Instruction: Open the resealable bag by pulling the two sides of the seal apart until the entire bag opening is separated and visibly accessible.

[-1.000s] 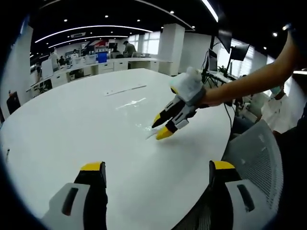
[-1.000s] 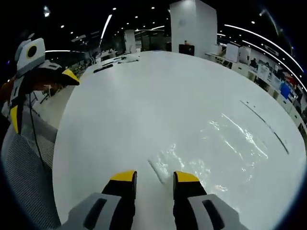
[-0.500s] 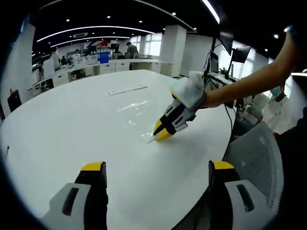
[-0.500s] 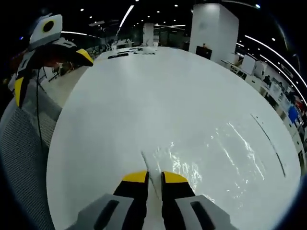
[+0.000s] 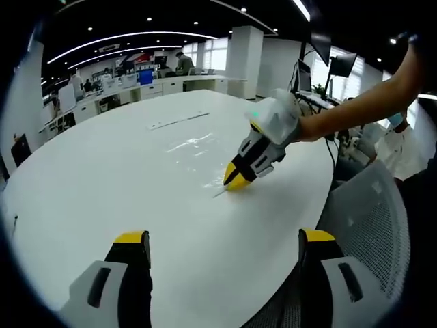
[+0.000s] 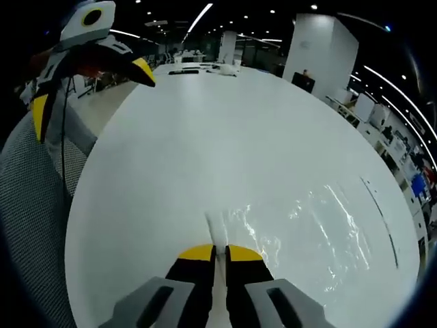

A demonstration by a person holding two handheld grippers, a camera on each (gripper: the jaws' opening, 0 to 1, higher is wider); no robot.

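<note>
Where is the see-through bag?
The bag lies flat on the white table, its near corner pinched by the right gripper, low in the right gripper view.

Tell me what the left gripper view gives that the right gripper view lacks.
Left gripper view: the right hand-held gripper from outside, tips pinched at the clear bag's near edge, plus the person's forearm.

Right gripper view: the bag's seal strip running between its own closed jaws, and the left hand-held gripper, open, off the table.

Both: the clear bag flat on the white table.
</note>
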